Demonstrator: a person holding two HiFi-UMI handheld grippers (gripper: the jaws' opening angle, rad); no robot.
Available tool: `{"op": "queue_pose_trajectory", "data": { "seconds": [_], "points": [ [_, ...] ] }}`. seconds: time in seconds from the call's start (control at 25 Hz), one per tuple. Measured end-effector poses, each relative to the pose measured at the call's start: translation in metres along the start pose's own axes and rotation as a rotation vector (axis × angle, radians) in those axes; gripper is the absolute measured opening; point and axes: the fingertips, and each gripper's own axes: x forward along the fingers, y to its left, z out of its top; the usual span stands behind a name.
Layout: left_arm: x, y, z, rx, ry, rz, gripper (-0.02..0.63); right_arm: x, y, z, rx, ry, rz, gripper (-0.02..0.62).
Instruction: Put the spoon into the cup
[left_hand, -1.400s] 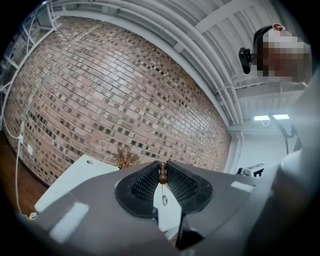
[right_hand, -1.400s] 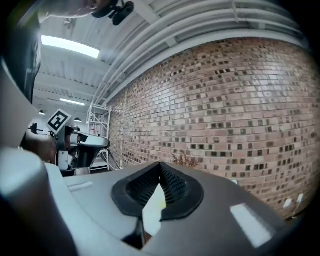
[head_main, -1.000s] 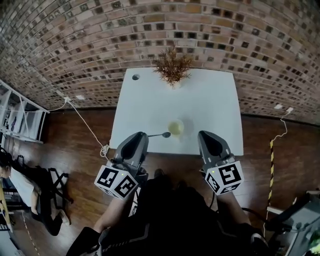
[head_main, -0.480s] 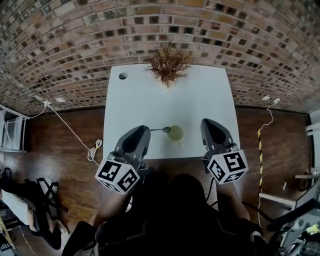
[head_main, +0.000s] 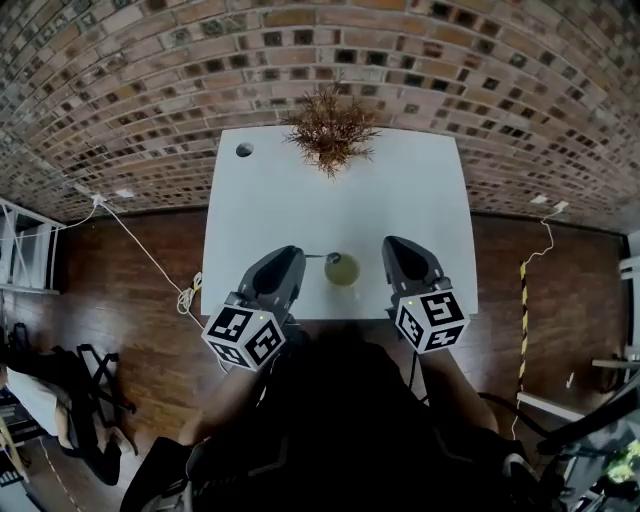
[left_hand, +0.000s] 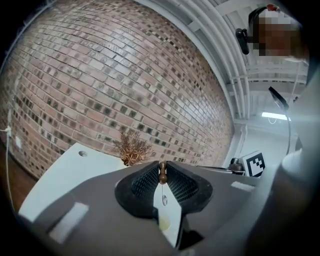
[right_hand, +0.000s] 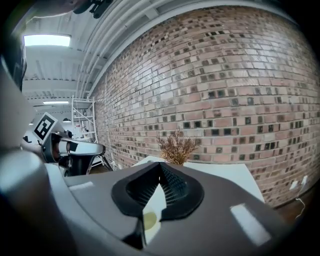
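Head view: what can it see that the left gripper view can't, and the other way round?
Only the head view shows the marker cube on the left hand-held gripper and a yellow-and-black striped strip on the wooden floor. Only the left gripper view shows the ceiling light and the brown tip of the spoon pinched between that gripper's jaws. Both show the brick wall, the white table, the dried plant, the spoon and the yellowish cup.
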Motion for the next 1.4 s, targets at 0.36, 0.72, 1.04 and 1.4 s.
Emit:
{"op": "queue_pose_trajectory", "data": {
  "seconds": [0.36,0.72,1.04,1.4],
  "points": [
    [0.030,0.020,-0.060,-0.044,0.099,0.091,0.043,0.036,-0.015,-0.067,0.093,0.140,0.039,0.006],
    [0.048,0.041,-0.110,-0.042,0.204,0.134,0.043,0.056,-0.011,-0.151,0.144,0.275,0.039,0.040],
    [0.059,0.040,-0.133,-0.017,0.258,0.137,0.043,0.052,-0.035,-0.213,0.213,0.412,-0.121,0.070],
    [0.058,0.037,-0.145,-0.056,0.247,0.192,0.043,0.043,-0.047,-0.237,0.283,0.467,-0.203,0.013]
  ]
}}
